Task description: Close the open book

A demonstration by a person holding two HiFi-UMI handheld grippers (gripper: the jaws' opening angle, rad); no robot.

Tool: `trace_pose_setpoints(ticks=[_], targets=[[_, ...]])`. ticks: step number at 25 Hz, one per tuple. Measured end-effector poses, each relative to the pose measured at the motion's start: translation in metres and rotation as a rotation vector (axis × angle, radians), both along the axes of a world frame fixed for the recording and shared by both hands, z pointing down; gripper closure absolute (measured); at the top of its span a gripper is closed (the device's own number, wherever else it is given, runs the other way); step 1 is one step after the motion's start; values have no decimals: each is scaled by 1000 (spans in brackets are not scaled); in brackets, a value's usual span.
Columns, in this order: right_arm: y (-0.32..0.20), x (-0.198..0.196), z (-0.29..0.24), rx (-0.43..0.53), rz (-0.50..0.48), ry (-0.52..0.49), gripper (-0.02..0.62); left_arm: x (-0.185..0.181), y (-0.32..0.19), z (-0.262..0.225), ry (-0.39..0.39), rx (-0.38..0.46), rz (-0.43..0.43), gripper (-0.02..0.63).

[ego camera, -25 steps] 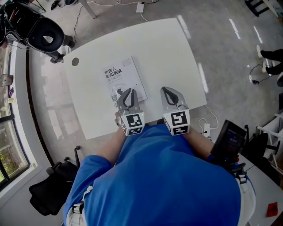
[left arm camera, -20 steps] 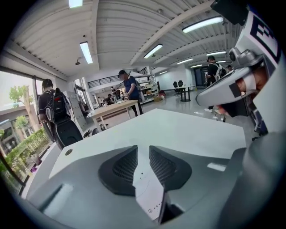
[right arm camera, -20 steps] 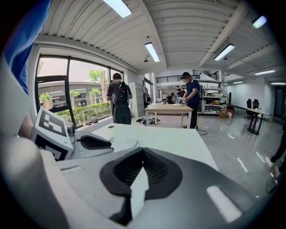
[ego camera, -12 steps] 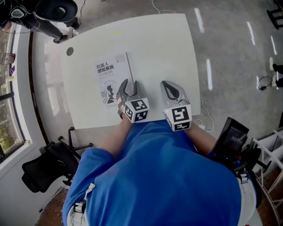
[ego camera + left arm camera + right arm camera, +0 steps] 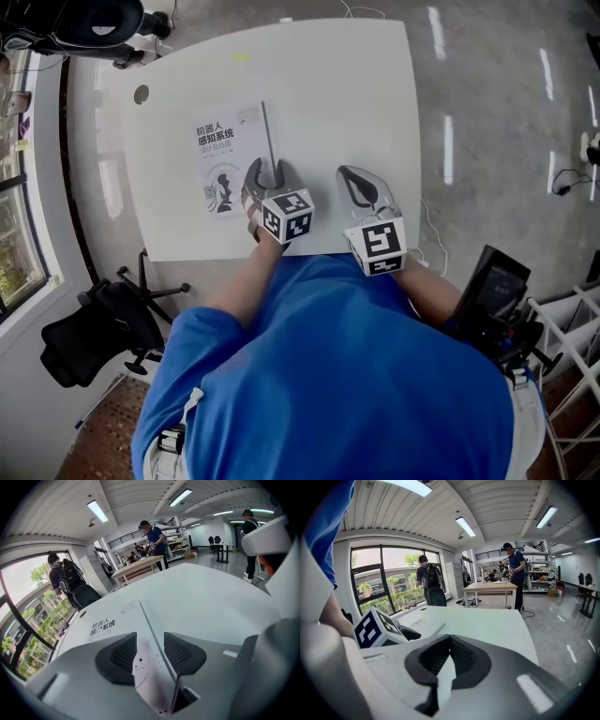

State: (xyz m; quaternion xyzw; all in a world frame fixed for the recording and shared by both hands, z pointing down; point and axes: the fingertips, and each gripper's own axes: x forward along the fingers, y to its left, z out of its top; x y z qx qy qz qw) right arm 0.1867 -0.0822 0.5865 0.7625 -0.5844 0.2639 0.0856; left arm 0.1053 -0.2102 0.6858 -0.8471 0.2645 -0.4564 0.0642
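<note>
Operator wore a blue short-sleeved shirt (image 5: 347,375). The left tongs (image 5: 267,173) and right tongs (image 5: 352,178) had grey shells, black ribbed pads (image 5: 119,656) and white cubes (image 5: 288,214) with black square markers.

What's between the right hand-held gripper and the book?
In the head view: bare table, then the left hand-held gripper, its jaws opening over the book's right edge.

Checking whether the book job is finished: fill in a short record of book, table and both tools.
book: closed, cover up, flat on the table
table: white; book on its left half in the head view
left tool: jaws opening, at the book's near right edge, pads not pressing it
right tool: jaws together, empty, over bare table right of the book
</note>
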Motion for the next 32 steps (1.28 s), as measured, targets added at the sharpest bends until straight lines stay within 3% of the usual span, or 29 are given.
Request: trace_pose_setpoints(ticks=[8,20,25,32], targets=[[5,23,9,6,-14,-23,592,7,-1,9,-59,23,-26,416],[-2,19,3,35,-28,-27,592,-1,-2,-15,-40,40,-33,456],[-3,21,1,47,-22,-27,592,0,2,-22,-35,31,-12,529],[-2,26,0,54,0,-30,592,1,-2,-29,-31,22,3,574]])
